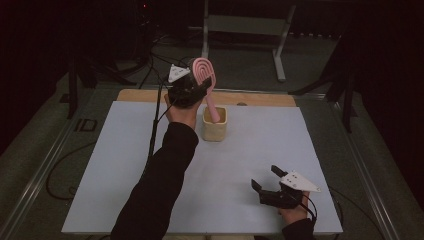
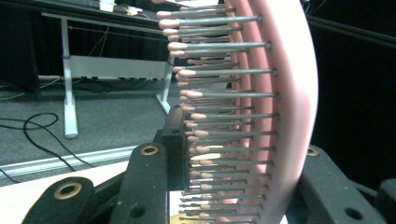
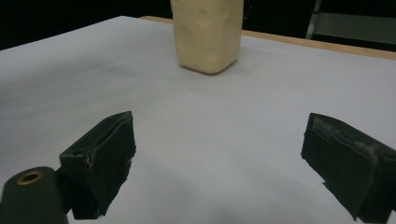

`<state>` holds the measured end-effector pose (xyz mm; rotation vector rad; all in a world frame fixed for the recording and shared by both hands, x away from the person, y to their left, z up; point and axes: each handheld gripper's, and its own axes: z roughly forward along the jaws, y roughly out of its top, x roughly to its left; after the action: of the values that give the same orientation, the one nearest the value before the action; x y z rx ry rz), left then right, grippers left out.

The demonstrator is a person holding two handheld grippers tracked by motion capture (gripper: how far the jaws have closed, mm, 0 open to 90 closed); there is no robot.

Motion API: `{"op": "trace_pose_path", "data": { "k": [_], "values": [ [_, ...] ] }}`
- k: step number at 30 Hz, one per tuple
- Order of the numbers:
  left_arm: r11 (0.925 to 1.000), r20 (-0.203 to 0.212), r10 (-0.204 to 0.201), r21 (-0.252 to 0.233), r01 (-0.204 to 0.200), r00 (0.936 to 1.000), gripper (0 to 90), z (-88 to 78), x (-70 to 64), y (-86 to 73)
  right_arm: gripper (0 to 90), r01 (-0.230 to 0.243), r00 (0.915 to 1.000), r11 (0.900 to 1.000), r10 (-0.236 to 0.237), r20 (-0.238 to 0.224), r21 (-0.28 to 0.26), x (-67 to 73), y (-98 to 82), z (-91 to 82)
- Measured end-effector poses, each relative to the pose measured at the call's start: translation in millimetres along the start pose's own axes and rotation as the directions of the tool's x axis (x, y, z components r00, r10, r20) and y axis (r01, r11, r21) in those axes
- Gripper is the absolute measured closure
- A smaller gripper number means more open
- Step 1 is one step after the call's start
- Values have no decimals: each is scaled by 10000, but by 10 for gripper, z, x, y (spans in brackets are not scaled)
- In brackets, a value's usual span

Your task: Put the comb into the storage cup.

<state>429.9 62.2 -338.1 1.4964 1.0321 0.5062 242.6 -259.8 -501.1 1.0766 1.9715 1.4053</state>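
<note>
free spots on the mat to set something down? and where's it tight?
Bare: the sheet left of the person's sleeve, and the stretch between the cream holder and the right gripper, out to the right edge. Tight: the far middle, where the left gripper grips the pink brush, handle in the holder.

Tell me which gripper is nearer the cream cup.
Left. The left gripper grips the pink hairbrush just above the cream cup; the right gripper rests open, far toward the table's near edge.
</note>
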Motion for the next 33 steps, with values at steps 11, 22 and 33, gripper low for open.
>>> {"op": "trace_pose_path", "data": {
  "k": [11, 22, 33],
  "values": [
    [9999, -20, 92, 43, -91, 10000, 645, 43, -28, -34, 97, 19, 10000, 10000, -19, 1, 12, 2, 0, 2],
    [10000, -30, 20, 22, -20, 10000, 645, 101, -46, -73, 97, -4, 10000, 10000, 4, -48, 27, 11, -1, 6],
    [10000, -47, 33, 8, -33, 10000, 645, 146, -60, -87, 97, -8, 10000, 10000, 8, -51, 3, 7, 0, 3]
  ]
}}
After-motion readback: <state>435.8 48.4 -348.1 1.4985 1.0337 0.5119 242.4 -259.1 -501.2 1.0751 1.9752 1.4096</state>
